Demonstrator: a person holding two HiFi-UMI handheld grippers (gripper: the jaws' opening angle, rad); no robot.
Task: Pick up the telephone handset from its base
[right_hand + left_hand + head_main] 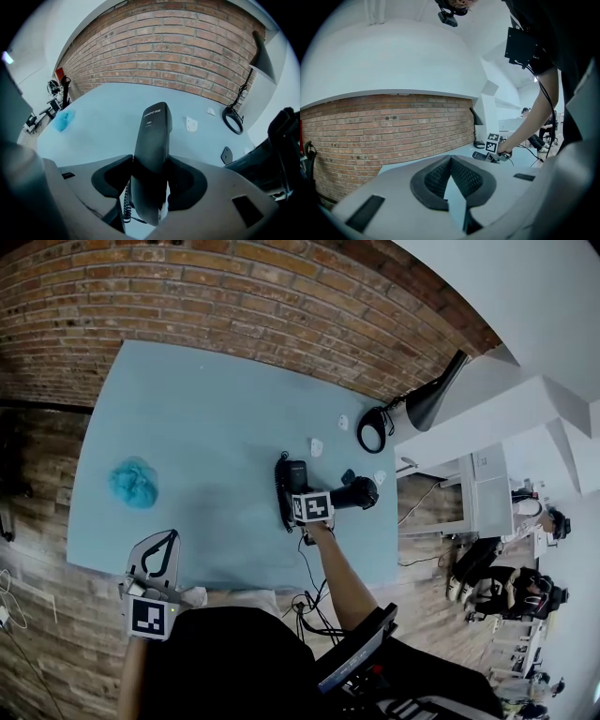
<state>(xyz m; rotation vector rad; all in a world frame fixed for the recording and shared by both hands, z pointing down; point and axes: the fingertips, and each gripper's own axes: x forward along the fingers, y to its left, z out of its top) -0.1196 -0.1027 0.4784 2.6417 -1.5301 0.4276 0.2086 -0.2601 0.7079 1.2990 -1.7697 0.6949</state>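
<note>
Head view, right gripper (295, 495): out over the light blue table (187, 409), marker cube facing up, jaws reaching down onto the black handset (284, 489).
Head view, telephone base (358, 493): just right of those jaws, with the handset off it and on their other side.
Head view, left gripper (171, 538): at the table's near edge, fingertips drawn together.
Head view, blue bundle (134, 482): ahead of the left jaws and a little to their left, well apart.
Left gripper view, left gripper (451, 161): the two dark pads meet at their tips and nothing sits between them.
Left gripper view, hand (506, 149): far ahead and to the right of these jaws, carrying the right gripper over the table.
Right gripper view, right gripper (151, 161): jaws stand wide, one pad pressed on each side of the handset (152, 140), which runs lengthways between them and out past the tips.
Right gripper view, coiled cord (125, 206): hangs at the handset's near end, behind the left pad.
Right gripper view, telephone base (276, 150): dark bulk off to the right of the jaws, apart from the handset.
Right gripper view, lamp (260, 56): well ahead and to the right.
</note>
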